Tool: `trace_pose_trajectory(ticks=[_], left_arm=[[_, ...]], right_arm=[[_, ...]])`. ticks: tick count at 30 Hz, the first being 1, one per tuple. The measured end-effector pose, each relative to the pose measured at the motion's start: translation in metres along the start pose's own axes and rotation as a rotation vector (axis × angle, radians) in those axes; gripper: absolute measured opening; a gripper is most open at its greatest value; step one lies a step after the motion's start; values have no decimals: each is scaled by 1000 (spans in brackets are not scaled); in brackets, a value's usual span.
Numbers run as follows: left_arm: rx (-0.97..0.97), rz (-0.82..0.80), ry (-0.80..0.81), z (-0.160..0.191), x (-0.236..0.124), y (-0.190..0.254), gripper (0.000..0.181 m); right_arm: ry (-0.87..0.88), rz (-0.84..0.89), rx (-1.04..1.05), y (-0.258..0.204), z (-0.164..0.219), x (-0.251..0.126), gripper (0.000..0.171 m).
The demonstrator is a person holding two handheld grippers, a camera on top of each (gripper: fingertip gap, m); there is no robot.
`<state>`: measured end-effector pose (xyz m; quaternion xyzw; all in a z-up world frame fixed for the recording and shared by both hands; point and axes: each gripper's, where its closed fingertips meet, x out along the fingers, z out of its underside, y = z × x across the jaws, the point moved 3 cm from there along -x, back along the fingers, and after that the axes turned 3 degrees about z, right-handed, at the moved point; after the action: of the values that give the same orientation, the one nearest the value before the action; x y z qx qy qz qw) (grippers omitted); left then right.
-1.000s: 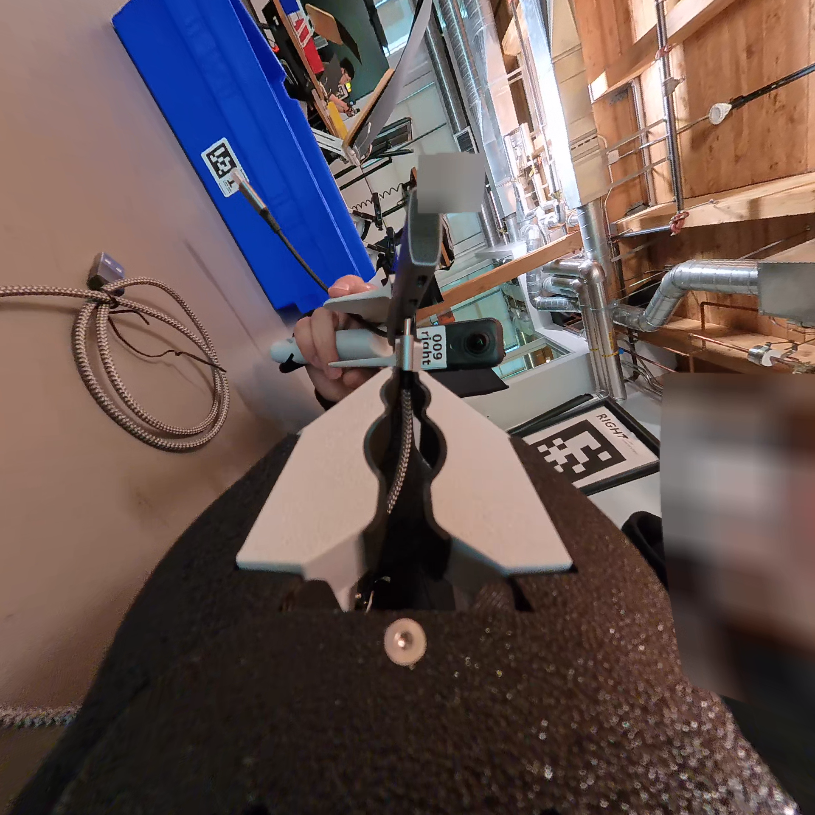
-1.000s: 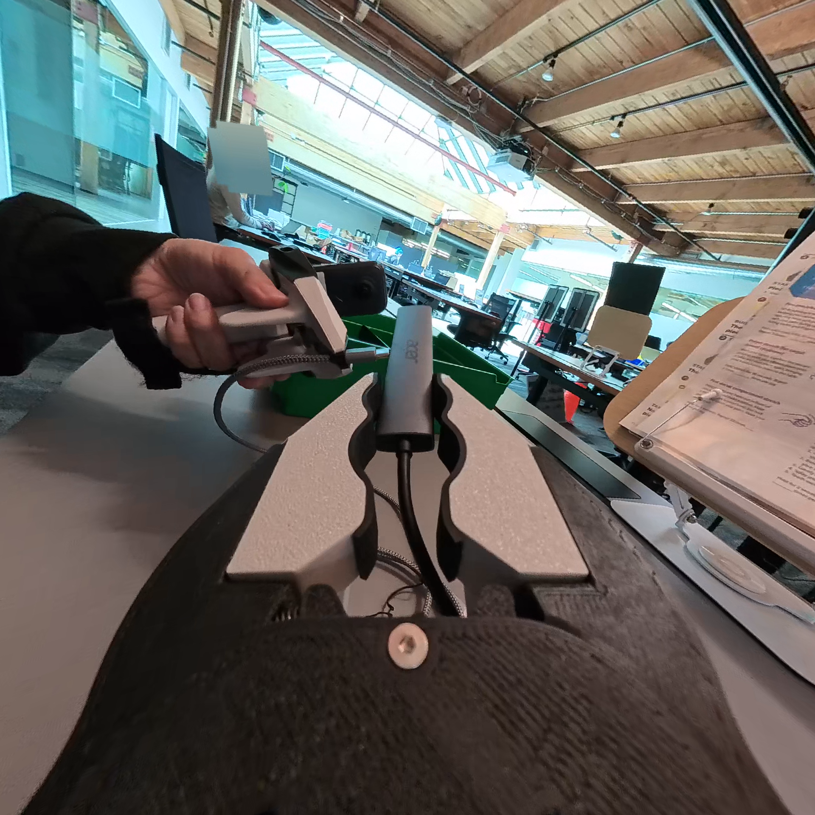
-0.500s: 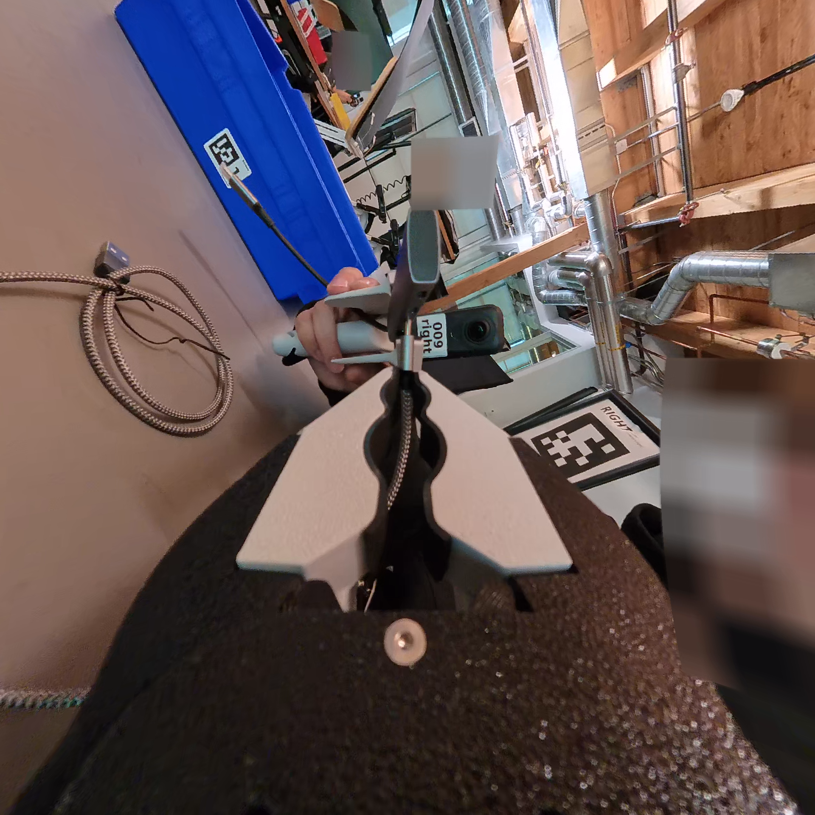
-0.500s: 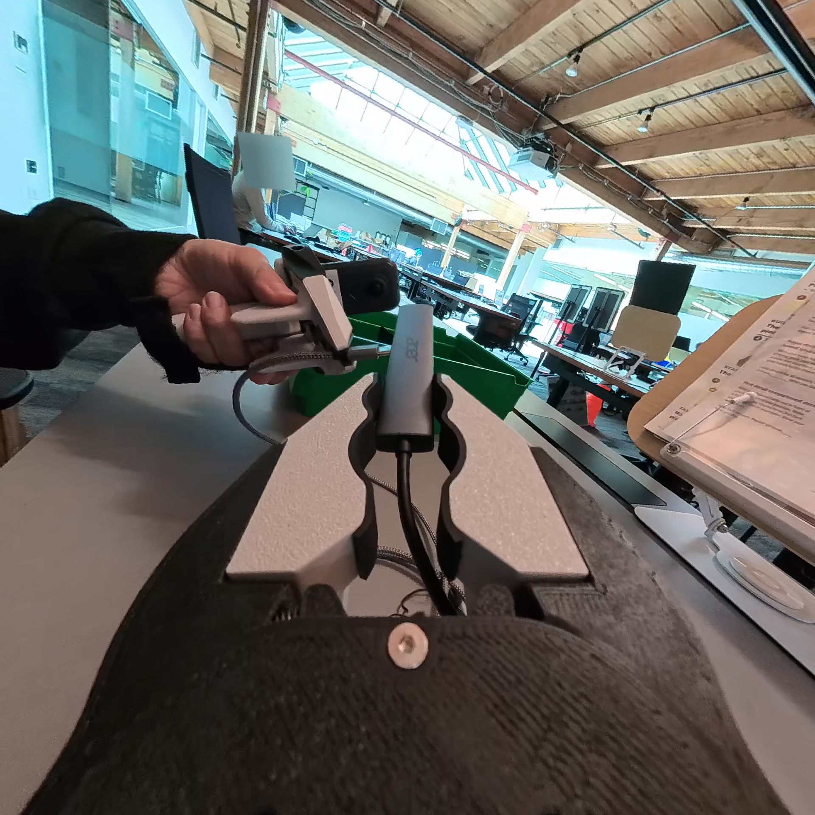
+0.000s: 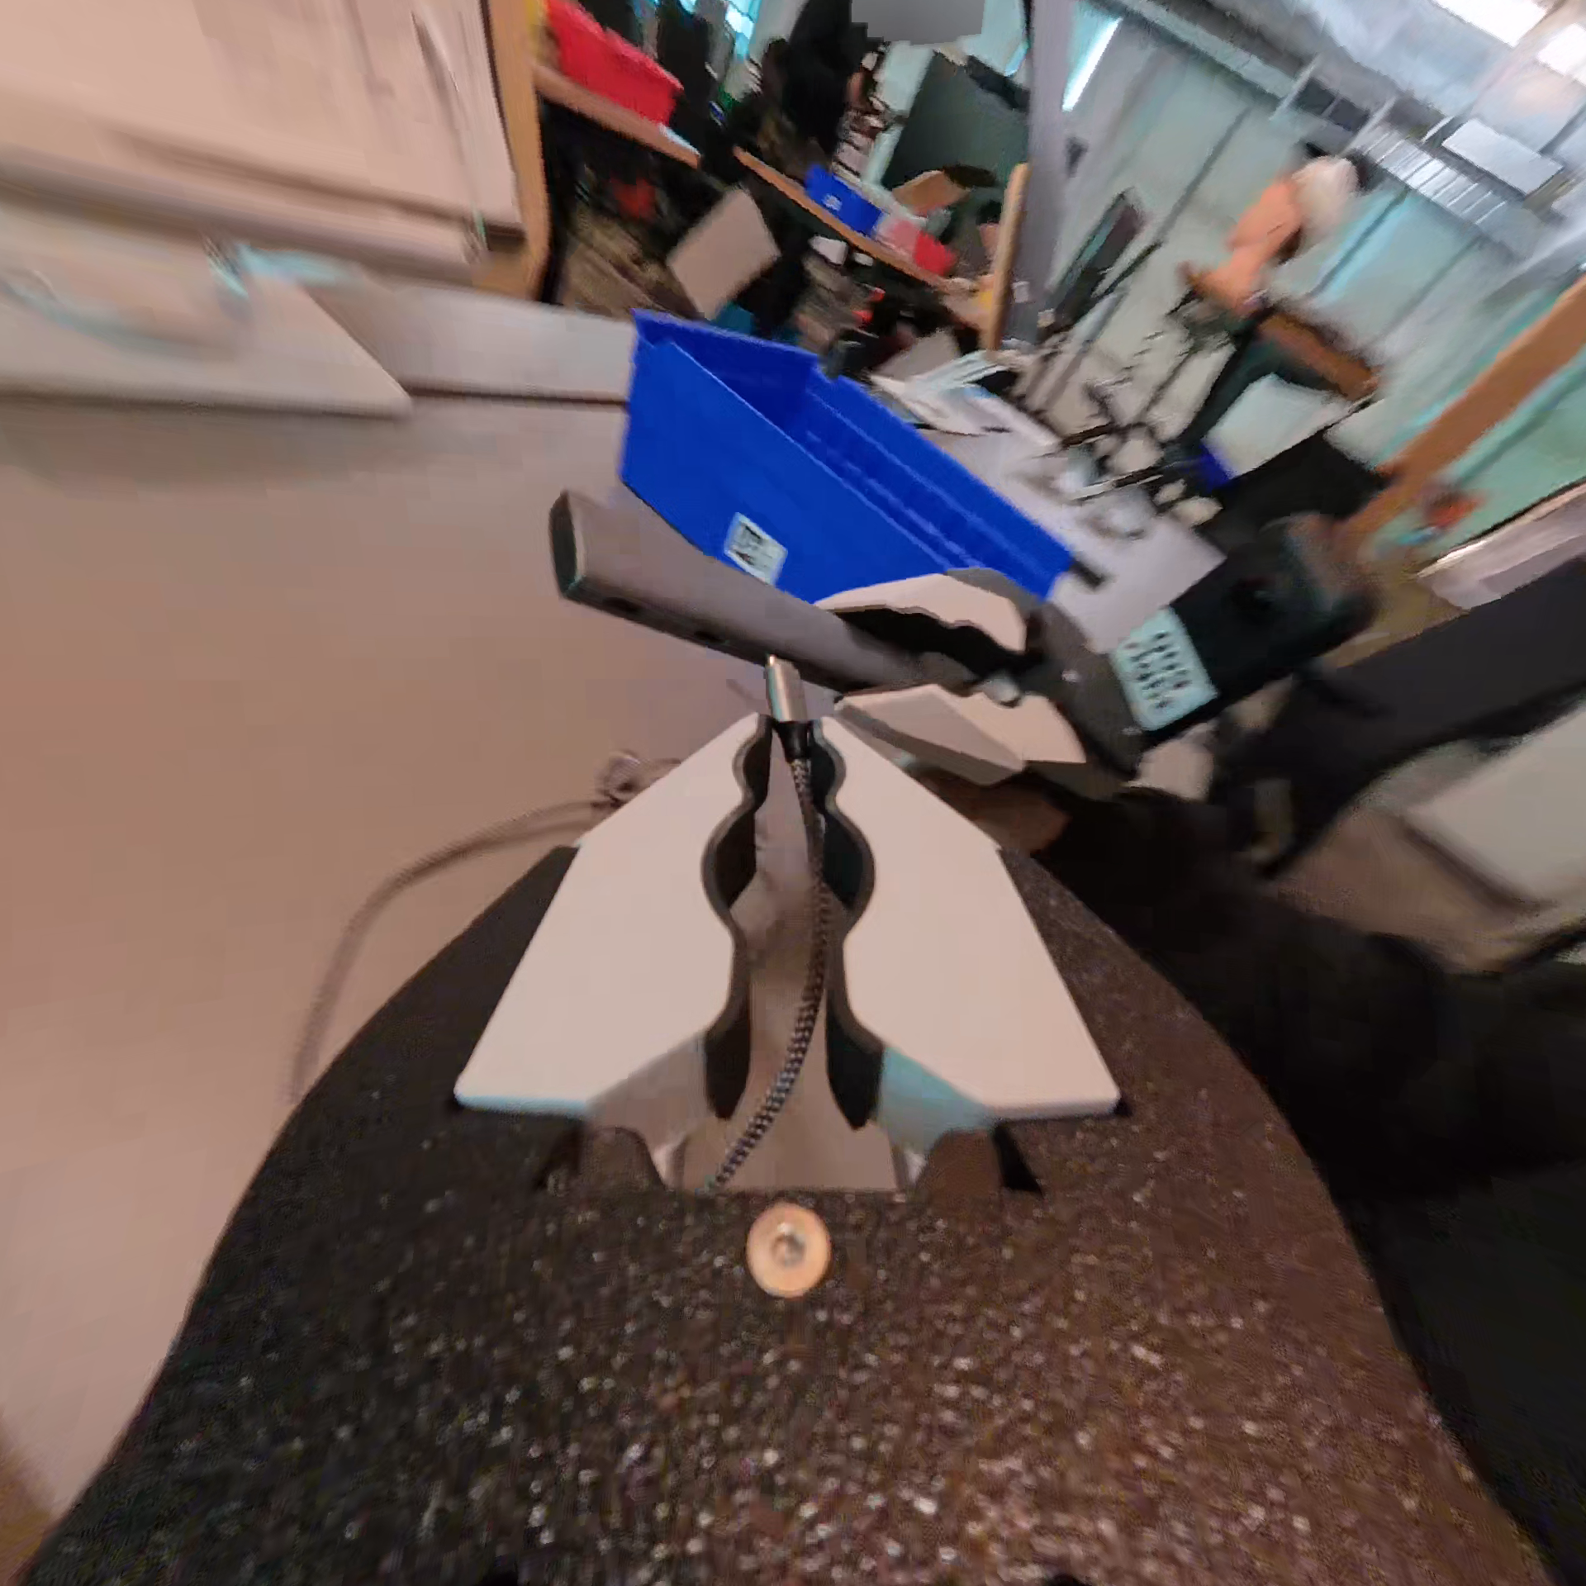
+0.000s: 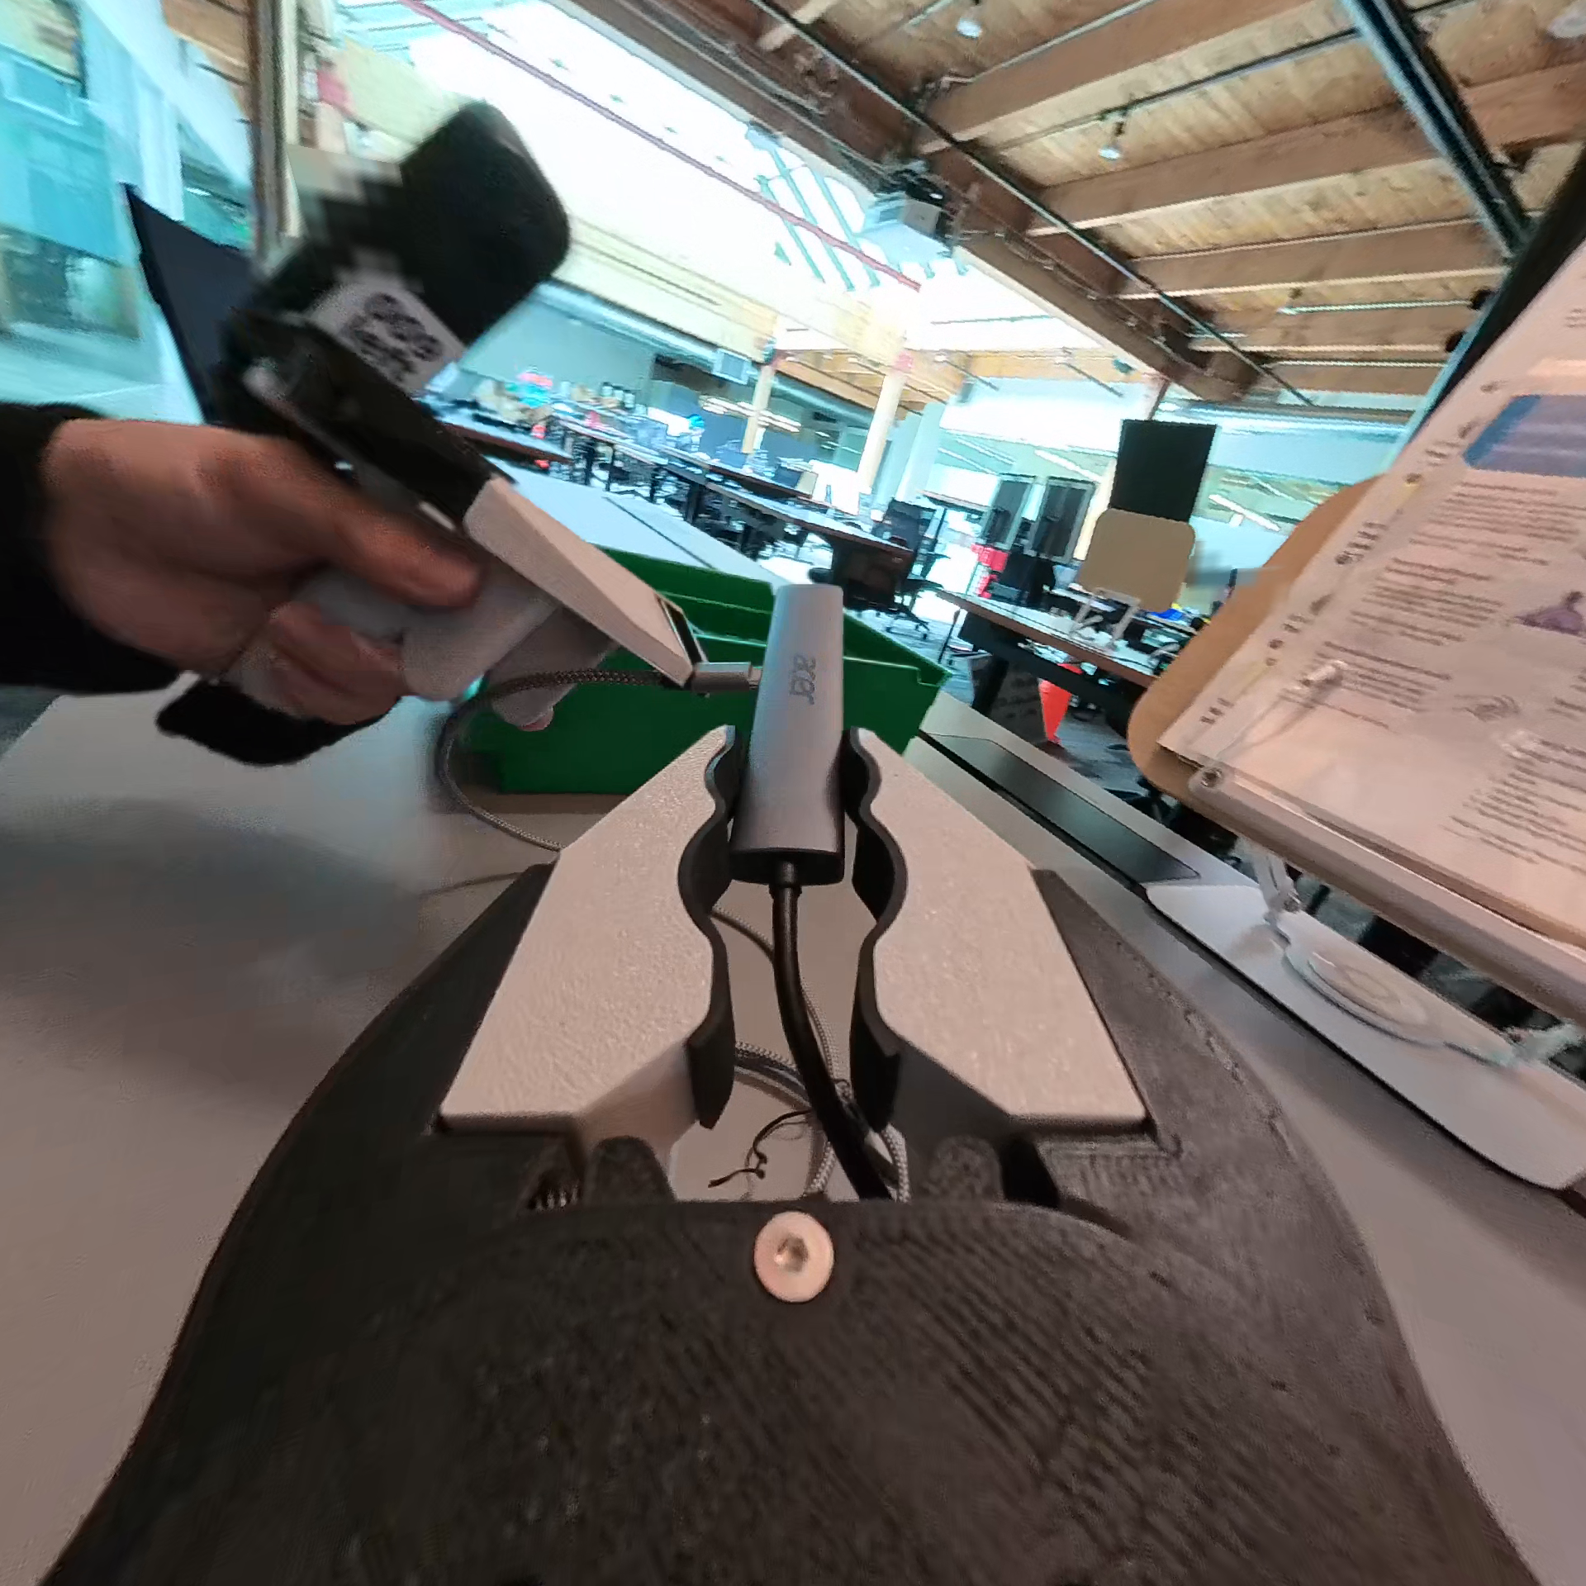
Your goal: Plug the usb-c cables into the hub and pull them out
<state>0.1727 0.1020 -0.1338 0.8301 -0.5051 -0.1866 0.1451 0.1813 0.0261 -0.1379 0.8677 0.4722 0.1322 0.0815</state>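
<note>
Right wrist view: fingers (image 6: 789,772) pinch the hub (image 6: 794,729), left fingers (image 6: 678,652) pinching the cable (image 6: 558,682), green bin (image 6: 635,738) behind.

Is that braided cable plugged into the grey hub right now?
Plugged in: the cable's metal plug meets the hub's side with no gap.

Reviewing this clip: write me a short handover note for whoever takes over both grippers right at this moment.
Left gripper: shut on the braided cable just behind its plug.
Right gripper: shut on the hub, held clear of the table.
Done: the plug sits in a side port of the hub.
Left: pull it out; a second braided cable appears to lie on the table, blurred. Blue bin and green bin lie behind.
</note>
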Motion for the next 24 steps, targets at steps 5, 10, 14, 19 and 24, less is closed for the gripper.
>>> trace_pose_trajectory(ticks=[5, 10, 14, 19, 24], left_arm=[[403, -245, 44, -9, 7, 4, 19], [547, -372, 30, -4, 15, 3, 24], [576, -421, 98, -12, 15, 3, 8], [608, -463, 55, -8, 18, -3, 3], [736, -503, 37, -10, 18, 3, 3]], right_arm=[[3, 161, 85, 18, -4, -1, 21], [19, 145, 151, 19, -5, -2, 21], [2, 147, 108, 14, -3, 0, 21], [-16, 141, 135, 15, 1, 0, 21], [-3, 143, 123, 15, 0, -1, 22]])
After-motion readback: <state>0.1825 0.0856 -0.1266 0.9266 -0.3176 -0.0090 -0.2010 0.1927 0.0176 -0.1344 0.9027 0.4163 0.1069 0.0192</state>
